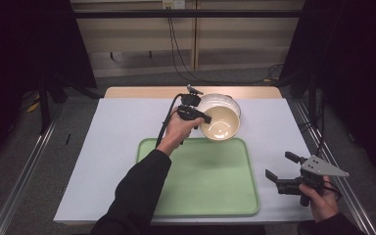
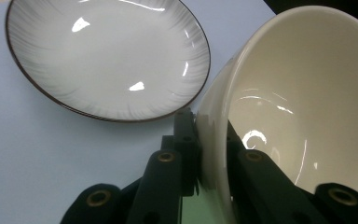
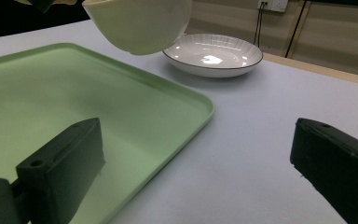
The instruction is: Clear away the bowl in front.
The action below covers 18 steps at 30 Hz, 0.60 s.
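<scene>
My left gripper [image 1: 201,117] is shut on the rim of a cream bowl [image 1: 219,123], which hangs tilted in the air above the far edge of the green tray [image 1: 176,196]. In the left gripper view the jaws pinch the cream bowl's [image 2: 298,102] wall, one inside and one outside. Behind it a white plate with a dark rim [image 1: 223,101] lies on the white table cover; it is also in the left gripper view [image 2: 107,56] and the right gripper view [image 3: 213,54]. My right gripper [image 1: 279,166] is open, low over the table to the right of the tray.
The green tray [image 3: 65,98] lies empty in the middle front of the white cover [image 1: 112,127]. The table's wooden far edge [image 1: 142,91] lies behind the plate. Metal frame rails run along both sides, and cables hang at the back.
</scene>
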{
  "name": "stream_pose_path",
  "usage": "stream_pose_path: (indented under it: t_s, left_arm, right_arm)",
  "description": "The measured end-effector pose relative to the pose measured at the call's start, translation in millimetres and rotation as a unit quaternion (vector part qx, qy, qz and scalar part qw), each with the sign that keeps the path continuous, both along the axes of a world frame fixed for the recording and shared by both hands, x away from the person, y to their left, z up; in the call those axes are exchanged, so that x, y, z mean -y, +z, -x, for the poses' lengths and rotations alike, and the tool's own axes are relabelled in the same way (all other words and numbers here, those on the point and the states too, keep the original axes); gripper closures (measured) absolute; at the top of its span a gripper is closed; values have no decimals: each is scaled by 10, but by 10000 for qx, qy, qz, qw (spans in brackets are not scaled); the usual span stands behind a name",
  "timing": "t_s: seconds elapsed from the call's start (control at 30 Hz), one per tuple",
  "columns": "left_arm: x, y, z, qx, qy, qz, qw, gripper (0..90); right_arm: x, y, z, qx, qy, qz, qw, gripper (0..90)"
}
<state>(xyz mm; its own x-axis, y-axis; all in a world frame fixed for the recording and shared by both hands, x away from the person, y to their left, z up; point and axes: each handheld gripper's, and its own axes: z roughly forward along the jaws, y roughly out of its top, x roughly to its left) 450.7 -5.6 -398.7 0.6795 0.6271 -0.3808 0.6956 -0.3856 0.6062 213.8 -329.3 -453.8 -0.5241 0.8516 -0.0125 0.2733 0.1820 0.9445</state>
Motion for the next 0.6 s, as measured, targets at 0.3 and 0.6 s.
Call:
stream_pose_path:
  t_s: [0.3,0.6]
  left_arm:
    - [115,-56,74,-51,-183,-47,9998,841]
    - [287,-174,126,-199,-424,-190,9987,840]
  right_arm:
    - [-1,0,-1,4,8,3,10000,22]
    - [-4,-2,-2,1,16,5,10000,23]
